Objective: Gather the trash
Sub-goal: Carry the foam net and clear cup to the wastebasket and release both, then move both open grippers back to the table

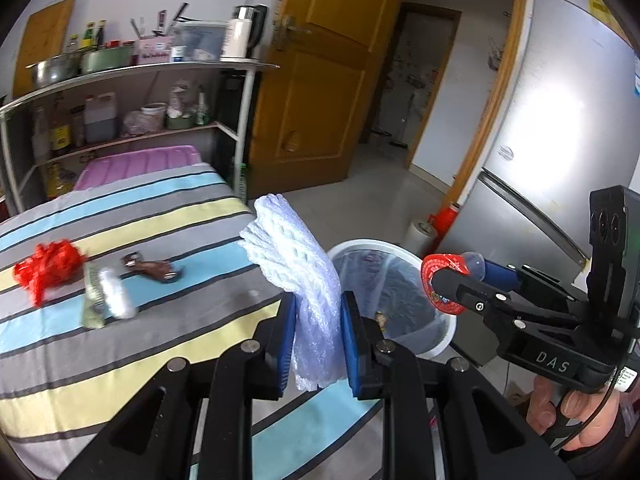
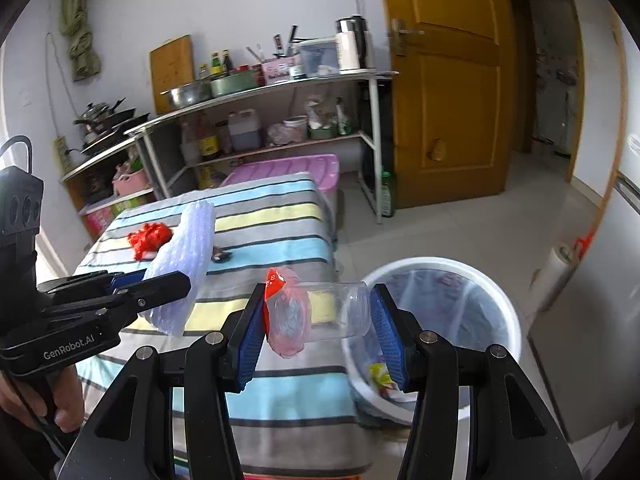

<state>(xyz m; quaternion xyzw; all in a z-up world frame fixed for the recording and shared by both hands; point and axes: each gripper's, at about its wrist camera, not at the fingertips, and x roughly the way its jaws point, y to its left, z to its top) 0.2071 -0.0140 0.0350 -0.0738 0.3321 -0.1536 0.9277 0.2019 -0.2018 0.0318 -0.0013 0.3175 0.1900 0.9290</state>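
Observation:
My left gripper [image 1: 318, 328] is shut on a white foam net sleeve [image 1: 296, 264], held above the striped table's edge; it also shows in the right wrist view [image 2: 184, 268]. My right gripper [image 2: 318, 330] is shut on a clear plastic cup with a red peeled lid [image 2: 316, 312], held beside the white trash bin [image 2: 504, 304]. The cup also shows in the left wrist view [image 1: 444, 276], over the bin [image 1: 448, 328]. On the striped cloth [image 1: 120, 340] lie a crumpled red bag [image 1: 48, 266], a silvery wrapper [image 1: 106, 294] and a brown wrapper [image 1: 154, 268].
A metal shelf rack [image 1: 244, 120] with pots and bottles stands behind the table, a pink bin lid [image 1: 140, 164] below it. A wooden door [image 1: 320, 80] is open at the back. A grey fridge [image 1: 560, 140] stands right of the bin.

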